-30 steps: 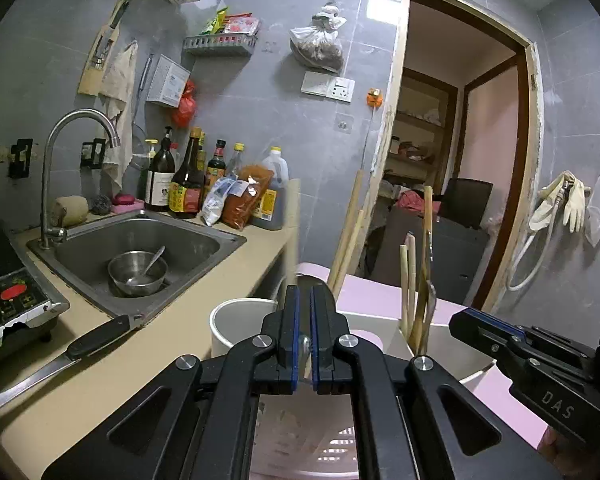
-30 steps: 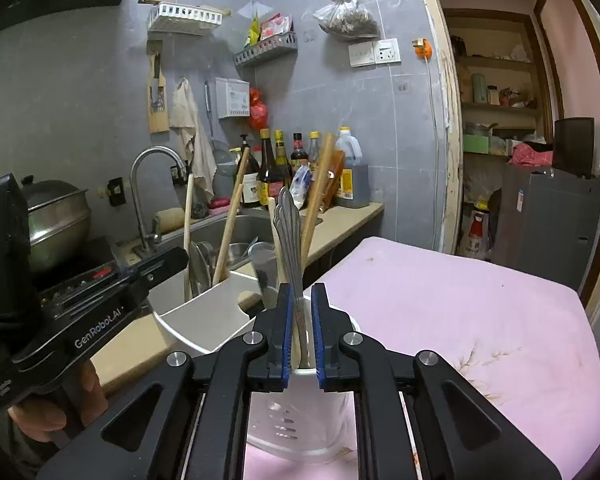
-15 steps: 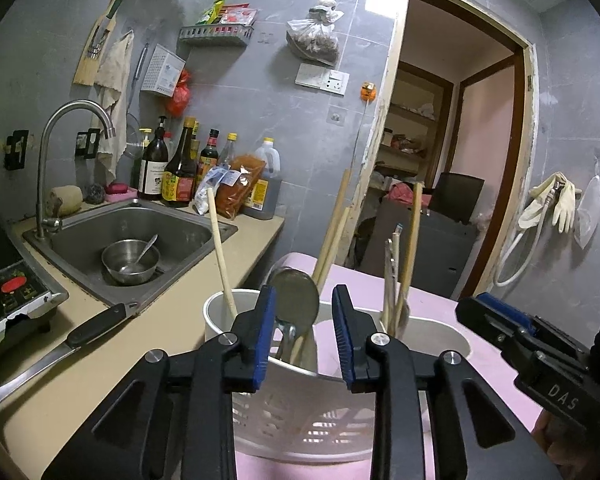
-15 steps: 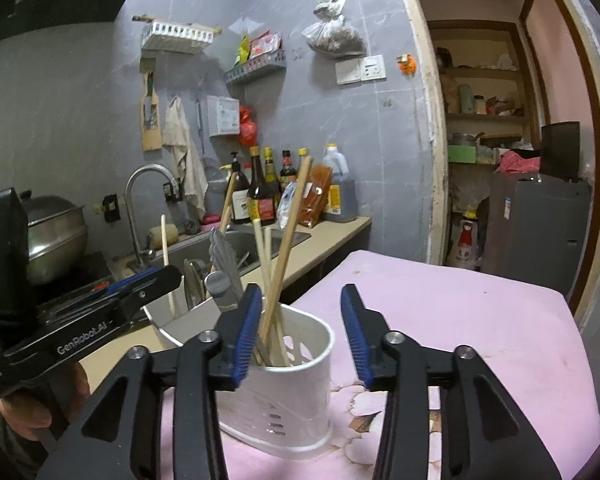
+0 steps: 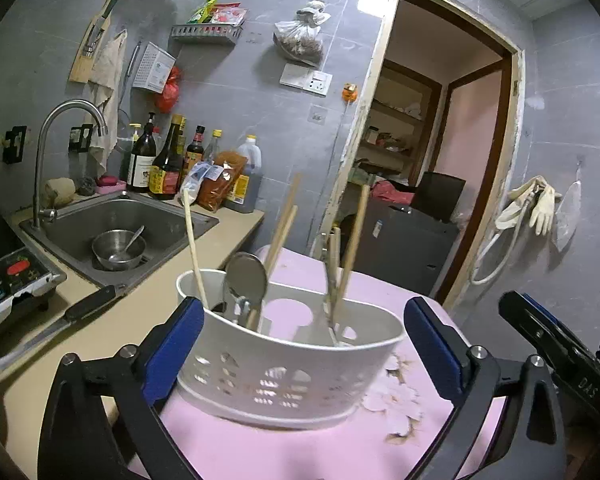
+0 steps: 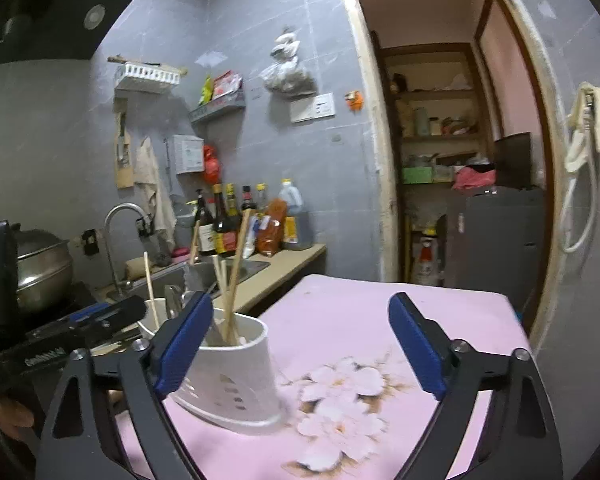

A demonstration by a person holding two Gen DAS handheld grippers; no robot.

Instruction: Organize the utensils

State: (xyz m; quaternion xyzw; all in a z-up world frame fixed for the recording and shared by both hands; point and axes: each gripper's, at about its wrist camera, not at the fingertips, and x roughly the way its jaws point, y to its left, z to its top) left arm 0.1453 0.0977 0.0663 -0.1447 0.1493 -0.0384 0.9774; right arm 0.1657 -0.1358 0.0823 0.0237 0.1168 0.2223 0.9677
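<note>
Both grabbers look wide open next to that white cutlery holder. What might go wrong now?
1. The holder sits between the left gripper's jaws, which have just been opening; pulling back crookedly might tip it.
2. The chopsticks and spoon lean loosely and might snag on a jaw.
3. A knife lies on the counter beside the left gripper; a sideways swing may hit it.

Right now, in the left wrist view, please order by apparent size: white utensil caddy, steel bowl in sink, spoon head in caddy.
1. White utensil caddy, though nearest the camera.
2. Steel bowl.
3. Spoon head.
</note>
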